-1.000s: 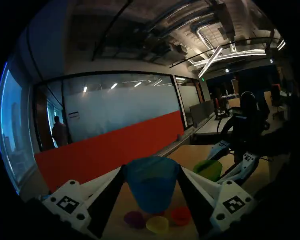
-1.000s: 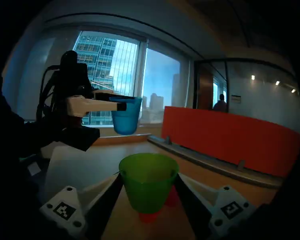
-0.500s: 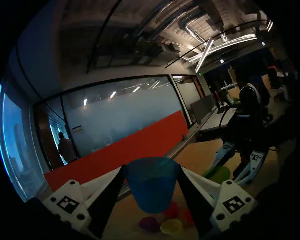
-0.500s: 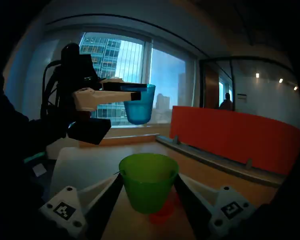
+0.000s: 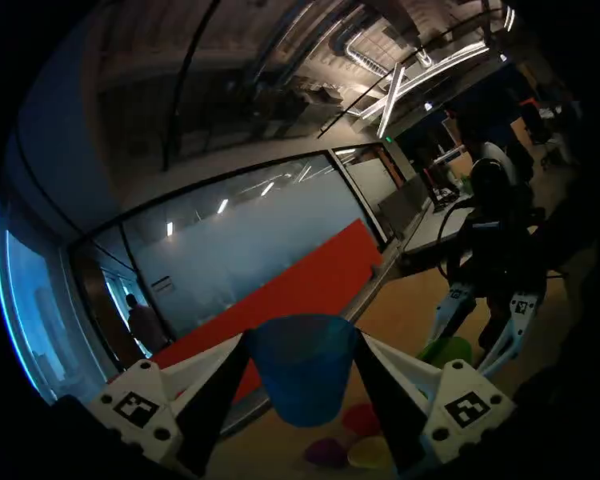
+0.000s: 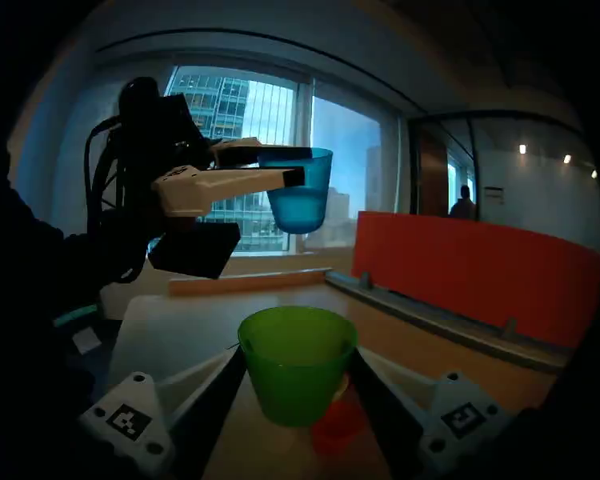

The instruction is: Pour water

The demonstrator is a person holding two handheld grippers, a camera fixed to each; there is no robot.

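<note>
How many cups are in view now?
5: blue cup in the left gripper; green cup in the right gripper; red cup, purple cup and yellow cup on the table. Others may be hidden.

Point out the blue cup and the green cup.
blue cup (image 5: 304, 380), left gripper view, middle of its front wall.
green cup (image 6: 296, 384), right gripper view, middle of its front wall.
</note>
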